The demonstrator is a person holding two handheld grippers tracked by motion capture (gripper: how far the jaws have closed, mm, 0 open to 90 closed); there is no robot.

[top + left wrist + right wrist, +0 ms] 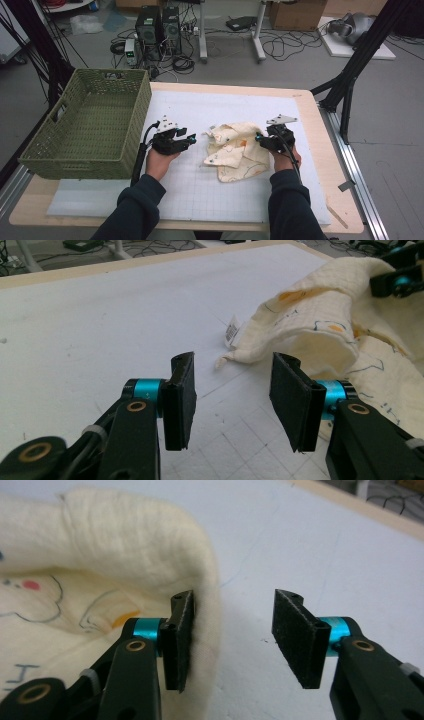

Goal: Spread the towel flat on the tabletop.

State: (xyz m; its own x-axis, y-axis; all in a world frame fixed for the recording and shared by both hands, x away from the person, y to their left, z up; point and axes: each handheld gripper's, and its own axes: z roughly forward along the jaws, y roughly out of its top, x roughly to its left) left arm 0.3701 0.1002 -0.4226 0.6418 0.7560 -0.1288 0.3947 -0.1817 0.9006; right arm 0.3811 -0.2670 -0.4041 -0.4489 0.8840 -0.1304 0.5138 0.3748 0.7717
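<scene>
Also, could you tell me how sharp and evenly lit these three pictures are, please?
High view: soft, even light, faint shadows, slightly coarse detail on the cream printed cotton cloth and green woven plastic basket. Left gripper view: jaws crisp, the cloth behind slightly soft, the white gridded mat bright without harsh glare. Right gripper view: the cloth fold close up and blurred, the background washed out.

A cream-coloured cloth (235,150) is lying crumpled on the white gridded mat (200,190), right of the table's centre. It is showing thin dark line drawings with small orange and red patches. Its upper part is folding over into a raised, open hump toward twelve o'clock, while a flatter flap is spreading toward six o'clock. A small white label (231,330) is sticking out at its nine o'clock edge.
</scene>
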